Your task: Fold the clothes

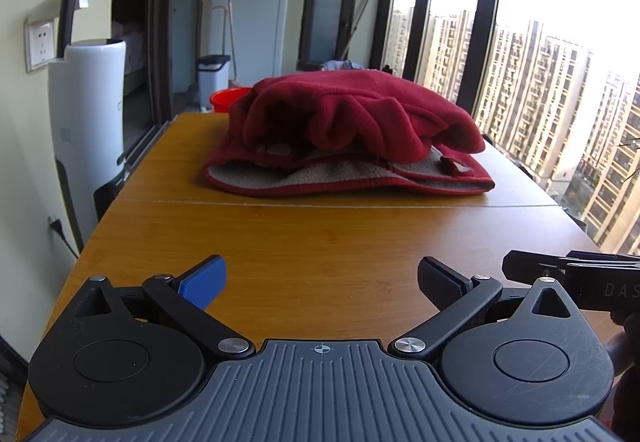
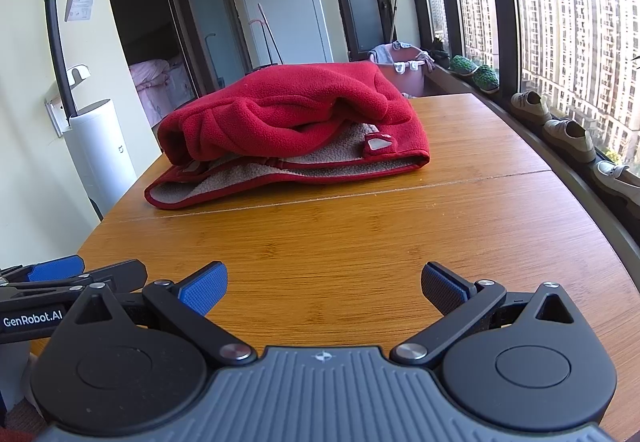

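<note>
High-rise home balcony room: shoes (image 2: 570, 132) on sill, laundry basket (image 2: 404, 72).

The red garment (image 2: 288, 110) is soft matt fleece with a nubbly grey pile lining, lying on a smooth, faintly glossy wood-grain desk (image 2: 360, 242), while the left tool (image 1: 320, 284) shows matt black plastic, textured blue pads and shiny metal rivets.

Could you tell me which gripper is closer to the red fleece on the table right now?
Neither clearly. The left gripper and right gripper sit open, side by side, over the near end of the table. The red fleece lies far ahead of both, untouched.
</note>
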A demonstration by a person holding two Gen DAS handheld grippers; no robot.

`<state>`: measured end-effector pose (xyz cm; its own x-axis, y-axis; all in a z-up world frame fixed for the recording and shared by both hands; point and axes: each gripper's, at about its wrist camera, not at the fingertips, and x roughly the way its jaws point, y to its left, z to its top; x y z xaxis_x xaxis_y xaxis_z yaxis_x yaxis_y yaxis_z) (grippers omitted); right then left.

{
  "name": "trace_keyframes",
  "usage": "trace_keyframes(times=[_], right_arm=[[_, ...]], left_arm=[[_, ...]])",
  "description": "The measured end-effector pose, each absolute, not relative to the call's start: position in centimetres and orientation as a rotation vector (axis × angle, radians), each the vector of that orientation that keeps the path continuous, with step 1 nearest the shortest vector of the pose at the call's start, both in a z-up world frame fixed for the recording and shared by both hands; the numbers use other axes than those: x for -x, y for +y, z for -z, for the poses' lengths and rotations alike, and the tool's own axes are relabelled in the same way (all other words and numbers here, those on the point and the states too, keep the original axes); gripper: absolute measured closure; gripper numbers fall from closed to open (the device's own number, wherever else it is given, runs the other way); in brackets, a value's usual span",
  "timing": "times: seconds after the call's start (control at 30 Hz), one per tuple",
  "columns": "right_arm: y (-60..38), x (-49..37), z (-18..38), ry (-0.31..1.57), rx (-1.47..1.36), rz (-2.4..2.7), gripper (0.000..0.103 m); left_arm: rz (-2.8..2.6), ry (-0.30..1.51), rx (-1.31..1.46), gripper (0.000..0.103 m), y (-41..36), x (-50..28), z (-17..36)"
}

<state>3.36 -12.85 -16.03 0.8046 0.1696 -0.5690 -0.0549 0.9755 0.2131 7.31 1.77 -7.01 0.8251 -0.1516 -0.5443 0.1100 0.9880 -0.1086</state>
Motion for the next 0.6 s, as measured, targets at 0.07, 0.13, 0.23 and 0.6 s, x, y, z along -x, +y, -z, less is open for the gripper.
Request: trace_keyframes(times=[0.07, 0.13, 0.23, 0.6], right_arm=[[-13.3, -4.0, 15.8, 0.620, -0.195, -0.127, 0.000], [-14.0, -5.3, 15.7, 0.615, -0.175, -0.102, 0.000], [-14.9, -8.2, 15.9, 0.631, -0.087, -0.022, 0.000], [-17.3, -15.9, 19.9, 0.742, -0.035, 0.065, 0.000]], left_arm=[[0.143, 0.580, 0.094, 0.000, 2.5, -7.7, 6.8], [0.142, 0.574, 0.107, 0.000, 3.3, -8.1, 6.7], [0.120, 0.557, 0.097, 0.000, 4.4, -8.9, 6.5], [0.140, 0.438, -0.047, 0.000, 5.0, -13.6, 5.8]])
